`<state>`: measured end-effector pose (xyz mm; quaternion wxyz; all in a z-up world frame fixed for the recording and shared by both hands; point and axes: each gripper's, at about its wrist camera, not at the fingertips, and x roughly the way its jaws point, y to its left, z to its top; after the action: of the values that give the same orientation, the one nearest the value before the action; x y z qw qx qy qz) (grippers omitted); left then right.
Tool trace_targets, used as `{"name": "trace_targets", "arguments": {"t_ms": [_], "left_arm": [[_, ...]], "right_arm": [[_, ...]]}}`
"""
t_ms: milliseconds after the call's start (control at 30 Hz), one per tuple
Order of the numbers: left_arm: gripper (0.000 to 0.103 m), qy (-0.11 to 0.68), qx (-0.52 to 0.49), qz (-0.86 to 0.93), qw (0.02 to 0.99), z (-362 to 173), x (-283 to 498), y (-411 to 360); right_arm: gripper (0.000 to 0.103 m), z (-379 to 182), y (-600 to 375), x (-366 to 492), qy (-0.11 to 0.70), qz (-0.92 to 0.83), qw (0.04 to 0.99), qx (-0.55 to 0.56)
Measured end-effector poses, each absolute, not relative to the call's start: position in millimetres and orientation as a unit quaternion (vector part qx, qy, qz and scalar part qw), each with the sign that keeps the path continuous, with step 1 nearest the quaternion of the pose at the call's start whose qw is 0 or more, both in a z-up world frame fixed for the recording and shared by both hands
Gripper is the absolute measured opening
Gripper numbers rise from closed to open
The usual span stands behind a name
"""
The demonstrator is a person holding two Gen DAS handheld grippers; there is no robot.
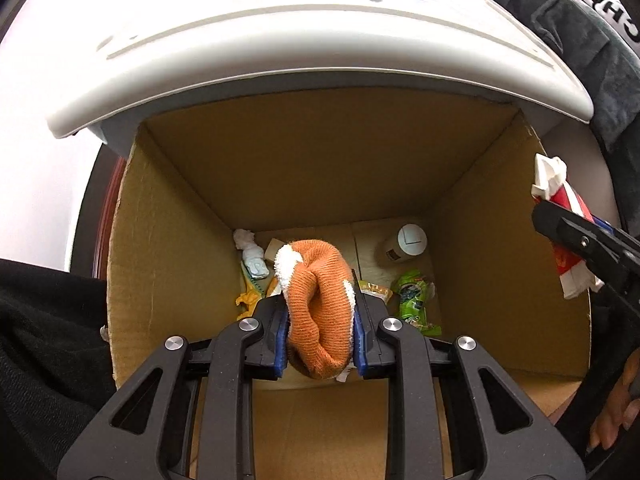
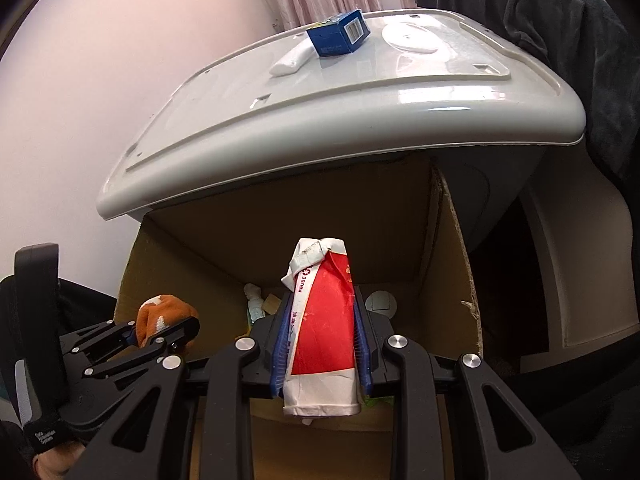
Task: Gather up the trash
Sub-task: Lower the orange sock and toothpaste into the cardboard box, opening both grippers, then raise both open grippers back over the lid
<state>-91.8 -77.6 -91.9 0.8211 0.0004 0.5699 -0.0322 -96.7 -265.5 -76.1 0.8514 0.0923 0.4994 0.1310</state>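
While some trash is already lying in the open brown cardboard box [image 1: 192, 248], the left gripper [image 1: 320, 320] is squeezing a rolled orange knitted sock [image 1: 320, 300] over it, and the right gripper [image 2: 320, 344] is squeezing a crumpled red-and-white paper cup [image 2: 324, 320] nearby. Both are waiting to be dropped in.

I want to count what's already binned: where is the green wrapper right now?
In the left wrist view the green wrapper lies on the floor of the cardboard box, at the right, just below the white-capped bottle.
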Motion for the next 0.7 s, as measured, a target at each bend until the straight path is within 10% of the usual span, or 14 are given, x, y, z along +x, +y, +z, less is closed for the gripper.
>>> {"name": "trace_targets", "arguments": {"t_ms": [133,233,700], "left_arm": [[0.032,0.564,-0.003,-0.02,0.825,-90.1,-92.6,-80.5],[0.094,0.558,0.002,0.015,0.83,-82.7,-92.1,-77.8],[0.093,0.51,0.032,0.005,0.86,-60.8,-102.4,-85.7]], "right_arm": [[0.033,-74.0,-264.5,-98.2,0.497,0.136,0.852,0.089],[0.075,-72.5,-266.0,-97.2,0.499,0.128,0.853,0.087],[0.077,-58.7,-294.3,-99.7,0.464,0.091,0.87,0.144]]}}
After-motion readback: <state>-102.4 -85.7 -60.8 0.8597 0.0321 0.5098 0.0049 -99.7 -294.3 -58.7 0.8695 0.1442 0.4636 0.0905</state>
